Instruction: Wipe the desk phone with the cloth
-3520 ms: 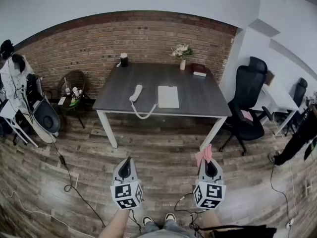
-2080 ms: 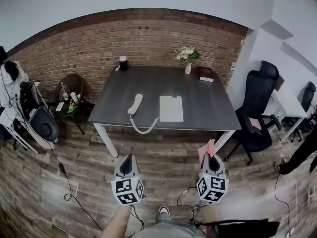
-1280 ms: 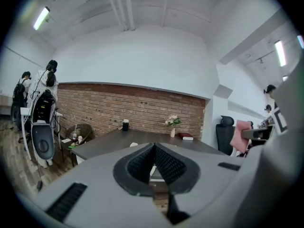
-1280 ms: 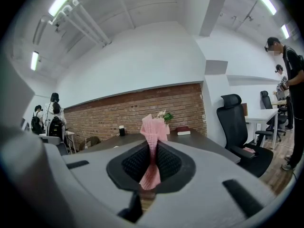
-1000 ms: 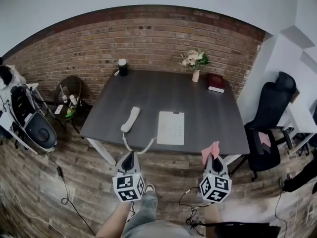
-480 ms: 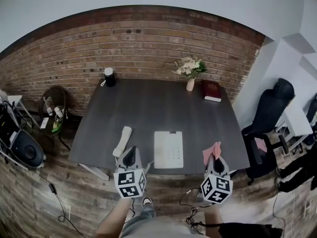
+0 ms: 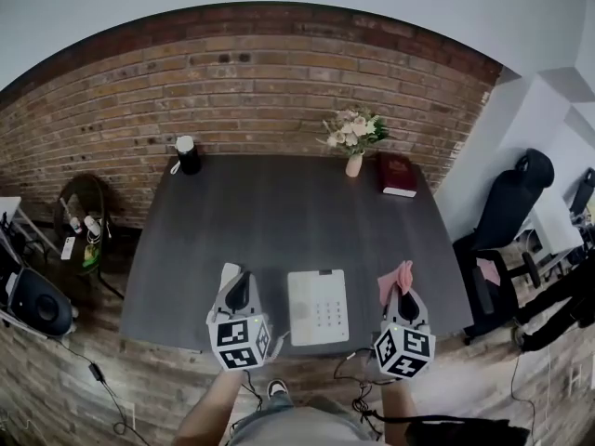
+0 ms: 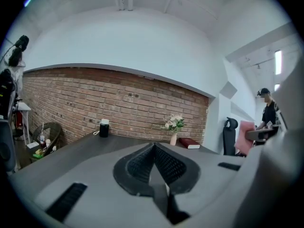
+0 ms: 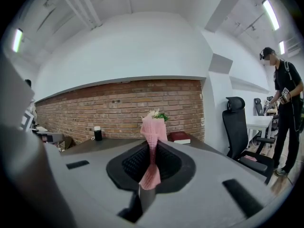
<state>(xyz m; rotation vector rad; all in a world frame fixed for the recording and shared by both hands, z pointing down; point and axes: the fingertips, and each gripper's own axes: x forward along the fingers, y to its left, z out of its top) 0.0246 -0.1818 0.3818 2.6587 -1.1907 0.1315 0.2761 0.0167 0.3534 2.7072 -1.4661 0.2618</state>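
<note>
Phone (image 7: 319, 307) between left tongs (image 7: 239, 290), closed empty, and right tongs (image 7: 403, 295) pinching cloth (image 7: 394, 280)

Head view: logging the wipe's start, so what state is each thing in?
Left gripper: shut, empty.
Right gripper: shut on cloth.
Cloth: pinched, sticking up from the jaws.
Desk phone: flat on desk, handset off.
Handset: lying on desk, left of the phone.

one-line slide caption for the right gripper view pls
The right gripper, jaws shut on the pink cloth, points over the dark desk toward a brick wall.
</note>
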